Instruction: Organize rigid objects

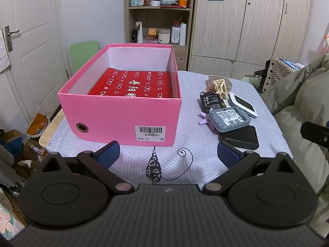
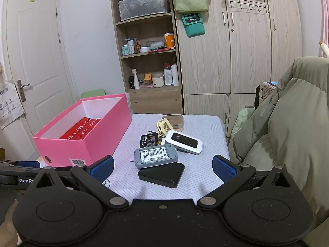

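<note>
While the left tongs (image 1: pixel 168 154) hover low over the near edge of the table (image 1: pixel 195 86), their blue pads (image 1: pixel 109 154) stand wide apart with nothing between them, only the patterned cloth and its printed cat motif (image 1: pixel 153 164) below. Straight ahead sits the pink box (image 1: pixel 123 119), open-topped, its barcode label facing the camera and a red printed sheet (image 1: pixel 133 84) lying flat on its floor. To the right of the box, apart from it, lies the cluster of rigid objects: a black flat case (image 1: pixel 241 138) nearest, a grey device (image 1: pixel 229 119) with a label on top resting partly on it, a white-rimmed device (image 1: pixel 242 105) beyond, a black battery (image 1: pixel 211 103) beside that, and a cream plastic clip (image 1: pixel 220 87) at the far end. A small purple piece (image 1: pixel 202 119) pokes out from under the grey device. The other tool's black tip shows at the right edge.

From the right wrist view, the right tongs (image 2: pixel 163 167) are likewise spread wide and hold nothing; the black flat case (image 2: pixel 162 174) lies on the table between and just beyond the pads (image 2: pixel 224 167). The grey device (image 2: pixel 155 155) overlaps its far edge, with the white-rimmed device (image 2: pixel 184 142), battery (image 2: pixel 149 140) and clip (image 2: pixel 163 126) behind. The pink box (image 2: pixel 86 144) stands to the left of the pile.
</note>
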Demonstrator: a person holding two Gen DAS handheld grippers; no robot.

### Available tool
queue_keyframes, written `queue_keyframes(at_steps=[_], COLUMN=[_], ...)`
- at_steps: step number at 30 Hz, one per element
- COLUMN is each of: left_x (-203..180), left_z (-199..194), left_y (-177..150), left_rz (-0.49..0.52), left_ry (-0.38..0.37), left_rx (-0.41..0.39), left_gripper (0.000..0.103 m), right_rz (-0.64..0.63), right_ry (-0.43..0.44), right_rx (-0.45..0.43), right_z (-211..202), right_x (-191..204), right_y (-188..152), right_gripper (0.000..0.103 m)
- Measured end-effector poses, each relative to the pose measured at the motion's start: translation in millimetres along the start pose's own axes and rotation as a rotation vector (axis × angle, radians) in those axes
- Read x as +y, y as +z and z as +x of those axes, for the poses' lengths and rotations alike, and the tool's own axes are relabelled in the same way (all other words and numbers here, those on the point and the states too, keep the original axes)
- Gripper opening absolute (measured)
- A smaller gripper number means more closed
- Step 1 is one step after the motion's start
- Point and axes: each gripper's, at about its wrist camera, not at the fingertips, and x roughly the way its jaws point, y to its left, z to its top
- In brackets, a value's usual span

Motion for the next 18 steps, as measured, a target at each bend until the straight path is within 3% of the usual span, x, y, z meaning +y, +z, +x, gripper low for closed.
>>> queue_keyframes(at_steps=[18], left_x=[4.1], left_z=[-3.5], left_y=[-3.2], left_rz=[-0.014], left_ry=[0.015], left_rx=[0.002], left_gripper=[0.103], right_rz=[-0.017], right_ry=[0.005], right_rx=[0.006], right_z=[2.2], right_x=[4.8], right_y=[-3.9], right_gripper=[0.103])
